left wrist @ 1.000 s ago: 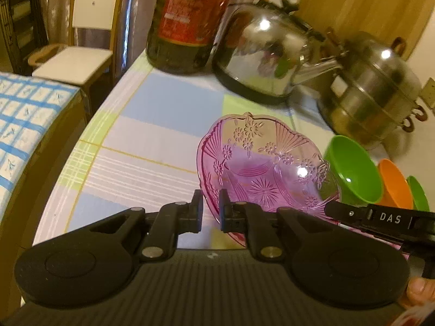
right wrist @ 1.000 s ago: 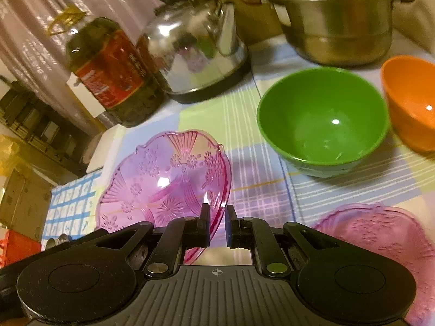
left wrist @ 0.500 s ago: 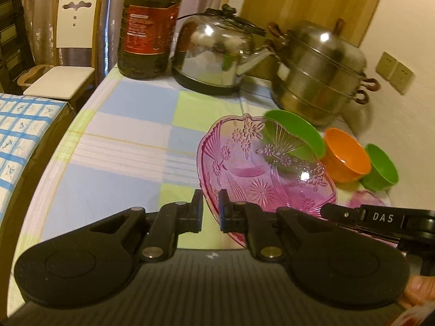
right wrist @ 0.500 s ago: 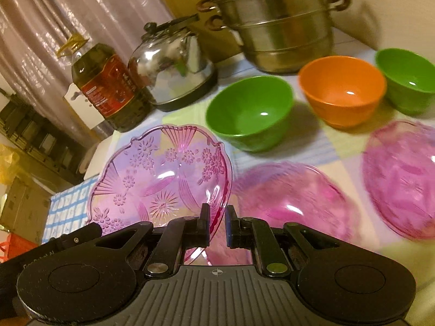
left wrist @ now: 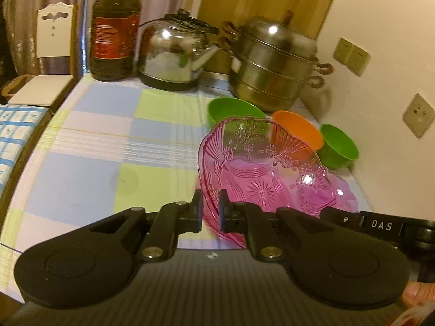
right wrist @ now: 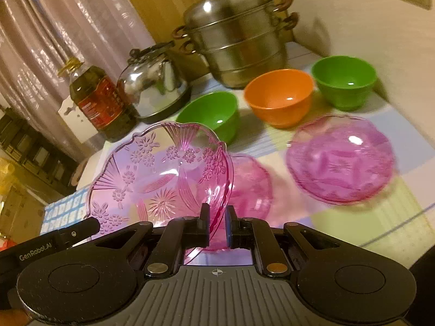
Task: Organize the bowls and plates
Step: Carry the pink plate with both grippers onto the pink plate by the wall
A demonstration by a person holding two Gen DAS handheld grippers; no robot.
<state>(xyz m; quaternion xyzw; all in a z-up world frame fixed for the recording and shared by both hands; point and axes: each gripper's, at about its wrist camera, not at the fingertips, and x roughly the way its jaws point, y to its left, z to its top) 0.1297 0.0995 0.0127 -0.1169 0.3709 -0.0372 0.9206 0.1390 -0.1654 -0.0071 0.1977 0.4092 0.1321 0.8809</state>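
A pink patterned glass plate (left wrist: 258,168) (right wrist: 157,179) hangs tilted above the table, held from both sides. My left gripper (left wrist: 210,209) is shut on its left rim and my right gripper (right wrist: 217,225) is shut on its right rim. Beneath it and to the right, two more pink plates (right wrist: 250,187) (right wrist: 342,160) lie on the checked tablecloth (left wrist: 108,141). Behind them stand a green bowl (right wrist: 212,114), an orange bowl (right wrist: 280,95) and a smaller green bowl (right wrist: 345,78) in a row. In the left wrist view the orange bowl (left wrist: 299,130) shows partly through the held plate.
A stacked steel steamer pot (right wrist: 236,35), a shiny kettle (right wrist: 155,84) and a large oil bottle (right wrist: 100,100) line the table's back edge. The wall with sockets (left wrist: 350,54) bounds the right side. A white chair (left wrist: 51,54) stands beyond the left corner.
Both grippers carried the pink plate to the right and upward, from beside the kettle to above the pink plates by the bowls. The grips stayed shut.
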